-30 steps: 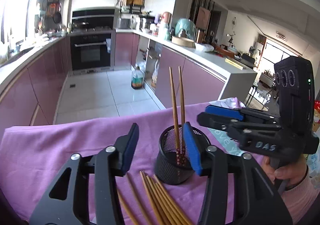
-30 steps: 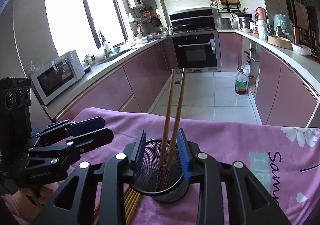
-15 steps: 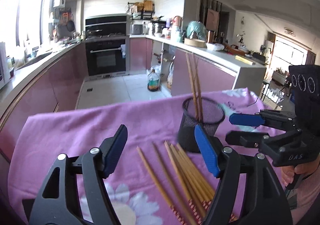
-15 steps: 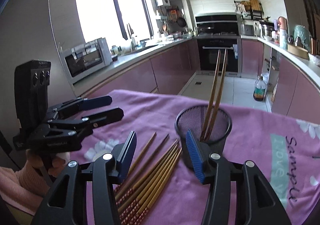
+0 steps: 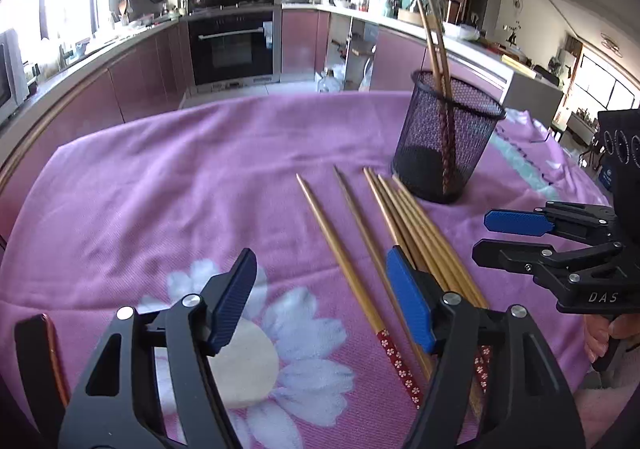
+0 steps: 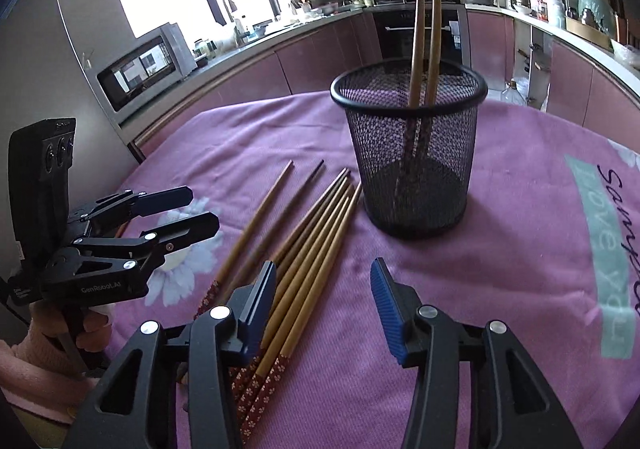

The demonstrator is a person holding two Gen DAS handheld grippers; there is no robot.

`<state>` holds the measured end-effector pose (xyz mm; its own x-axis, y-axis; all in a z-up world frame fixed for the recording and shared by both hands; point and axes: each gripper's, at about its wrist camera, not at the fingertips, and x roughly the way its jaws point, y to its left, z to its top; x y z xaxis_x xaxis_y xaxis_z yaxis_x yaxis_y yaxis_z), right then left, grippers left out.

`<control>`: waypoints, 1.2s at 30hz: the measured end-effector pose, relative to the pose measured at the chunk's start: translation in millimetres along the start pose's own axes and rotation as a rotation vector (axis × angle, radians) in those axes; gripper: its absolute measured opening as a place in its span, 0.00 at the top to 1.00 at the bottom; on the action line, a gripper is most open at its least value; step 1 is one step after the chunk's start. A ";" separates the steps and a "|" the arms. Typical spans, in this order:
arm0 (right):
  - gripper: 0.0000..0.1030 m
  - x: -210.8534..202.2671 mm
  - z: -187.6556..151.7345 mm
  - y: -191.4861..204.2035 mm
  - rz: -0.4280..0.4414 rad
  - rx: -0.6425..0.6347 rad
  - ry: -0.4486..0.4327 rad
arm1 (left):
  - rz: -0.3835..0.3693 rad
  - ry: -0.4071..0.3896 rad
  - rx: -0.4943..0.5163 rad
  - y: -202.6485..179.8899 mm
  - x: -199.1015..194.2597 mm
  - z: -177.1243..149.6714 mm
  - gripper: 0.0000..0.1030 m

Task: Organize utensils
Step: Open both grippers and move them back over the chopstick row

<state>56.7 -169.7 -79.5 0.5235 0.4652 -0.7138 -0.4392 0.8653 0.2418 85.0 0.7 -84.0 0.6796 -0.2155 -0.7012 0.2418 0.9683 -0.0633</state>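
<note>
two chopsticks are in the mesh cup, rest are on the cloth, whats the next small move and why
Probably lower the left gripper onto the loose chopsticks: they lie between its open, empty jaws, while the mesh cup holds only two. The right gripper is also empty.

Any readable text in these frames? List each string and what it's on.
"DAS": side of the right tool.
"GenRobot.AI": side of the left tool.
"Love you" and a script word starting "Sam", cut off: purple tablecloth.
Small label beside "GenRobot.AI": too small to read.
</note>
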 end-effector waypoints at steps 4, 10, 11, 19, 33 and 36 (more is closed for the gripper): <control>0.61 2.2 -3.9 0.8 -0.003 0.006 0.009 | -0.001 0.030 0.008 -6.2 13.1 0.3 0.38; 0.65 9.2 -6.9 3.9 -0.021 0.002 0.029 | -0.005 0.067 0.006 -8.6 23.7 0.5 0.41; 0.65 10.1 -7.4 2.6 -0.021 0.002 0.032 | -0.006 0.073 0.004 -8.1 24.9 0.5 0.42; 0.70 15.6 -7.8 8.1 -0.041 -0.016 0.042 | -0.023 0.103 0.002 -9.4 34.2 -0.3 0.51; 0.72 19.8 -4.8 11.5 -0.060 -0.030 0.061 | -0.021 0.116 0.021 -11.2 37.8 -4.1 0.63; 0.72 19.4 -5.4 10.7 -0.066 -0.031 0.065 | -0.021 0.117 0.028 -12.0 35.4 -7.3 0.63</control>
<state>58.2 -152.4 -94.3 0.5043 0.3933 -0.7687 -0.4283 0.8870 0.1729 101.2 -17.7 -113.2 0.5890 -0.2179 -0.7782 0.2756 0.9594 -0.0600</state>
